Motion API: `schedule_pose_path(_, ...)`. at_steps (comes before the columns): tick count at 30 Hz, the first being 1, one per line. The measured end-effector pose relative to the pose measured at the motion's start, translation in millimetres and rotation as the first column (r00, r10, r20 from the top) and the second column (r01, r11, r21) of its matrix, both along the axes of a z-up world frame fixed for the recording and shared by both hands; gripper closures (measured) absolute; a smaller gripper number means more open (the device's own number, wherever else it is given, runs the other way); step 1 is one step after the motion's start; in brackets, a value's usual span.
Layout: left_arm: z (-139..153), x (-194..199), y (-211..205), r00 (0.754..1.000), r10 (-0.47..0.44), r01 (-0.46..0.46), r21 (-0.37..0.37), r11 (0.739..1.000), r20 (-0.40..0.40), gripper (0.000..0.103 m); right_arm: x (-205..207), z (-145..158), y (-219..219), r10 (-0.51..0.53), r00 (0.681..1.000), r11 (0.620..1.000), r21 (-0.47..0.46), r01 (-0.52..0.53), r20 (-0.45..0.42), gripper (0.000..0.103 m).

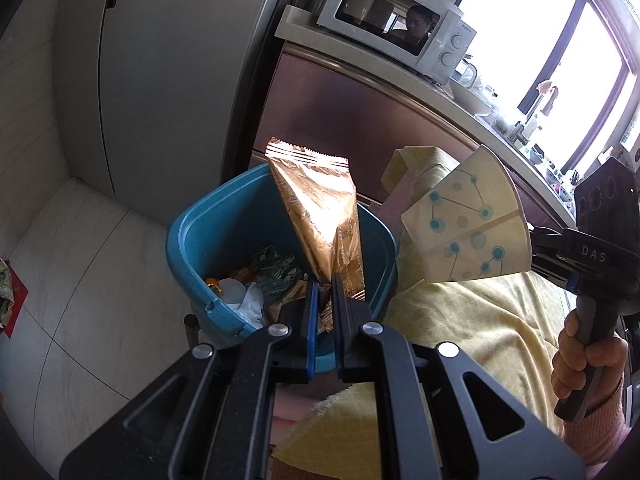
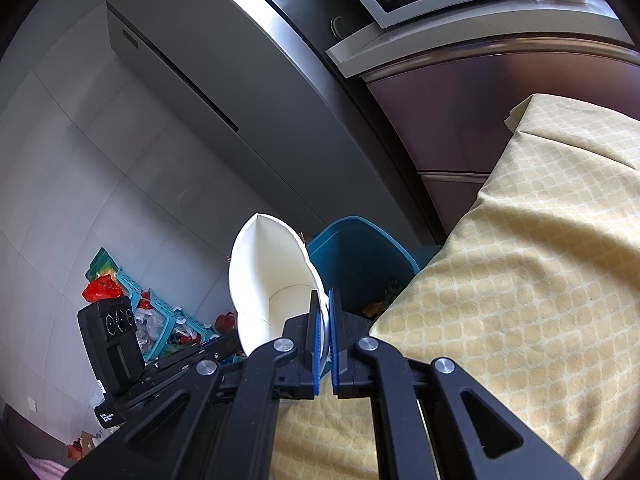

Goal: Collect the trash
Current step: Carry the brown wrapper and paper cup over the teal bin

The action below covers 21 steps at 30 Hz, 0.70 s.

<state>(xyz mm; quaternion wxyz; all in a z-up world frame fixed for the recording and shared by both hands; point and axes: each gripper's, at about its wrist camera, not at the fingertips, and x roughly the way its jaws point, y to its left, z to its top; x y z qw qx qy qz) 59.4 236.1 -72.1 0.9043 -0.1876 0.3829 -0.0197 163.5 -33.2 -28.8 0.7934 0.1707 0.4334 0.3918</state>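
Kitchen interior. Grey refrigerator (image 1: pixel 160 80) stands on a pale tiled floor (image 1: pixel 80 260). A white microwave (image 1: pixel 400 20) sits on a light countertop (image 1: pixel 440 96) above brown cabinet fronts (image 1: pixel 340 120). Bright daylight enters through a dark-framed window (image 1: pixel 560 60).

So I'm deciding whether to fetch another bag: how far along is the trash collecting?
Partly done: the blue bin already holds wrappers and tissue. In hand: the left claw is shut on a gold wrapper above the bin, and the right claw is shut on a flattened paper cup. Left: dropping both in.
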Motion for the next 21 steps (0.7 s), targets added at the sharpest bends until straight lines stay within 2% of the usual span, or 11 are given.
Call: schedule_pose_path(21,-13,10,5,0.999,0.020,-0.020,-0.008,1.000,-0.032,0.096,6,-6,16,0.002,1.000,1.000,-0.028,-0.003,-0.015,0.100)
